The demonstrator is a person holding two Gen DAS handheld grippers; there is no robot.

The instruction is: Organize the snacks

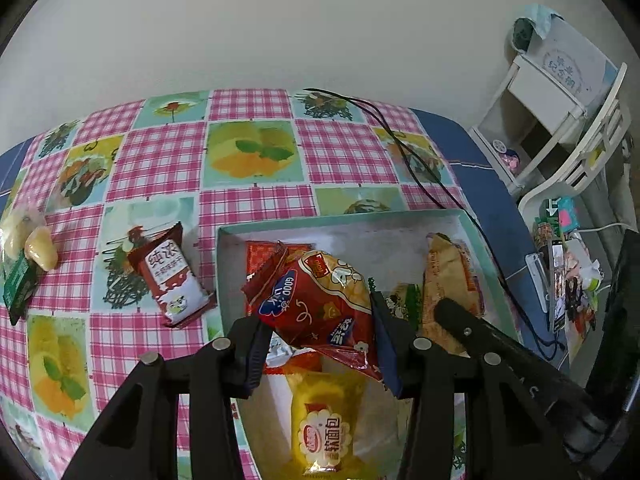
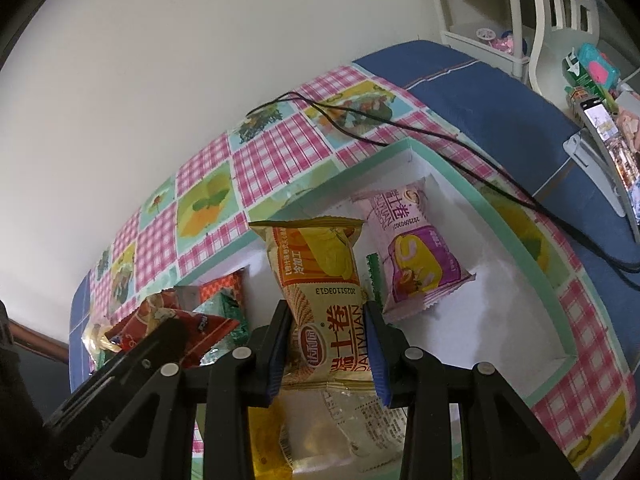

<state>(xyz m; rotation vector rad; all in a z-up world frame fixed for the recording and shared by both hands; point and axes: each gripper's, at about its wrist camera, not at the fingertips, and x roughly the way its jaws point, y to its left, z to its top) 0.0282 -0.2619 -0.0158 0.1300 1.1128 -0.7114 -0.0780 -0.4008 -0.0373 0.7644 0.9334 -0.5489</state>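
My left gripper is shut on a red snack bag and holds it over the teal-rimmed white box. My right gripper is shut on a tan and orange egg-roll packet inside the same box. A yellow soft-bread packet lies in the box below the left gripper. A pink cake packet lies in the box beyond the right gripper. A red and white biscuit packet and a pale candy bag lie on the checked tablecloth left of the box.
A black cable runs across the tablecloth past the box's far corner. A phone on a stand stands on the blue table edge to the right. A white shelf unit stands beyond the table. A white wall is behind.
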